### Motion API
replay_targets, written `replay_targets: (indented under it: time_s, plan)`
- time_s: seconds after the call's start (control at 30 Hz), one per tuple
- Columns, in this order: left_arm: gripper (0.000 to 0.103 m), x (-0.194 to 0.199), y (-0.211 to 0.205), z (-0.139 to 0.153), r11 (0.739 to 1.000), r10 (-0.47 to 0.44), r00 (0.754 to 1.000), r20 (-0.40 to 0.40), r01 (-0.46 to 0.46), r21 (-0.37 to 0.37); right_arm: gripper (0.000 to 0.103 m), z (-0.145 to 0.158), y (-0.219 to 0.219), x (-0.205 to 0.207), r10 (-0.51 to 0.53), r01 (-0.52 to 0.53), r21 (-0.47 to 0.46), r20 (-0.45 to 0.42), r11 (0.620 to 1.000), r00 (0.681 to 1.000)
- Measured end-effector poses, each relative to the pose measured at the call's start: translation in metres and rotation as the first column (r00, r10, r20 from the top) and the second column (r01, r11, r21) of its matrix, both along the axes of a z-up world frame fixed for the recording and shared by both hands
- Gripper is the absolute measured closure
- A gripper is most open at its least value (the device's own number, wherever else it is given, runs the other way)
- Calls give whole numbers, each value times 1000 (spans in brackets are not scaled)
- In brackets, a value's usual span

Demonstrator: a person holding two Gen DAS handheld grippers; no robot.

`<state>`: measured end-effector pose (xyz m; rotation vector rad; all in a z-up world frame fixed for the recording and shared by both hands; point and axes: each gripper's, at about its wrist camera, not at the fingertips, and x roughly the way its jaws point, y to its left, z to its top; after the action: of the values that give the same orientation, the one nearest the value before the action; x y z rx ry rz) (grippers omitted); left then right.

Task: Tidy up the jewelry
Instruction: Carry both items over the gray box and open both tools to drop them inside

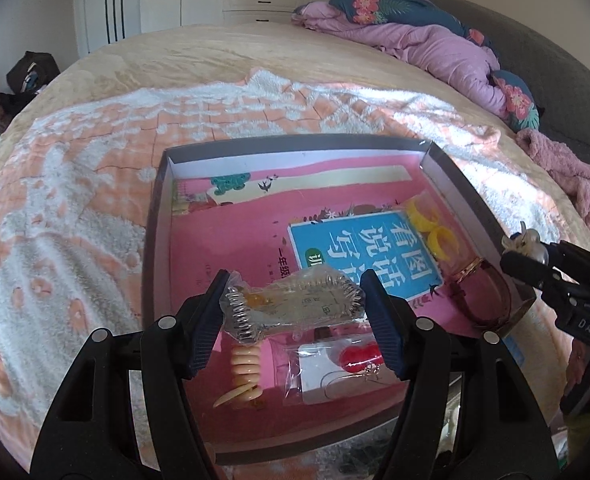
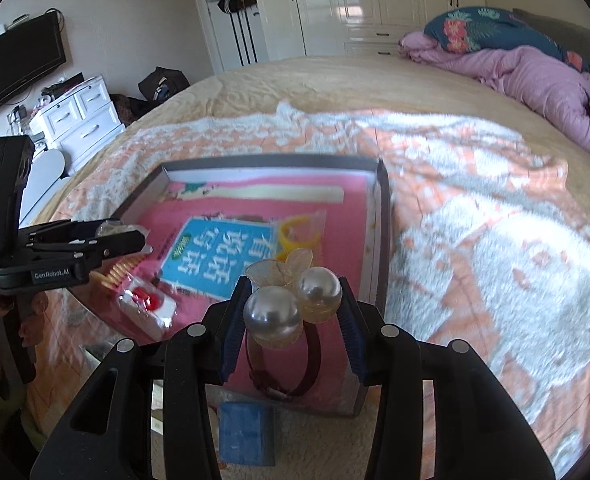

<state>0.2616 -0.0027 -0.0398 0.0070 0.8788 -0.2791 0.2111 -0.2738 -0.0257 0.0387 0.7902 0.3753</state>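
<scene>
Two claws loaded, both above the grey tray [image 1: 157, 216] on the bed.
Left claw [image 1: 295, 300] pinches a clear packet [image 1: 295, 300] with silvery coils over the tray's pink book. Right claw [image 2: 293, 312] pinches a pearl hair tie [image 2: 293, 304] at the tray's near right corner. Yellow rings [image 1: 435, 224], brown watch [image 1: 483, 292], peach coil tie [image 1: 247, 364] and red-bead packet [image 1: 347, 364] lie in the tray.

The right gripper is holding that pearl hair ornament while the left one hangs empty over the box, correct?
Not quite. The left gripper is not empty: the left wrist view shows it clamping a clear plastic packet over the box. The right gripper does hold the pearl hair ornament.
</scene>
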Motion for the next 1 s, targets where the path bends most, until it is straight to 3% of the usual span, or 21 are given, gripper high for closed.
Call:
replay_targets:
  time_s: [0.27,0.77,1.0]
  plan:
    - [44,2,-9,-13,999,-42,999,-24,42,-1,62,-14,-6,-8,-20,21,2,-31,1000,999]
    - [44,-2,-14,-17,998,-60,997,-39,60,-12,59,-9,-13,-17,-31,32,13,-26,999,999]
    - [38,-5,-12,-11,998,-56,998,-24,56,-18,41,7,-22,-24,-58,57,38,12,998,998]
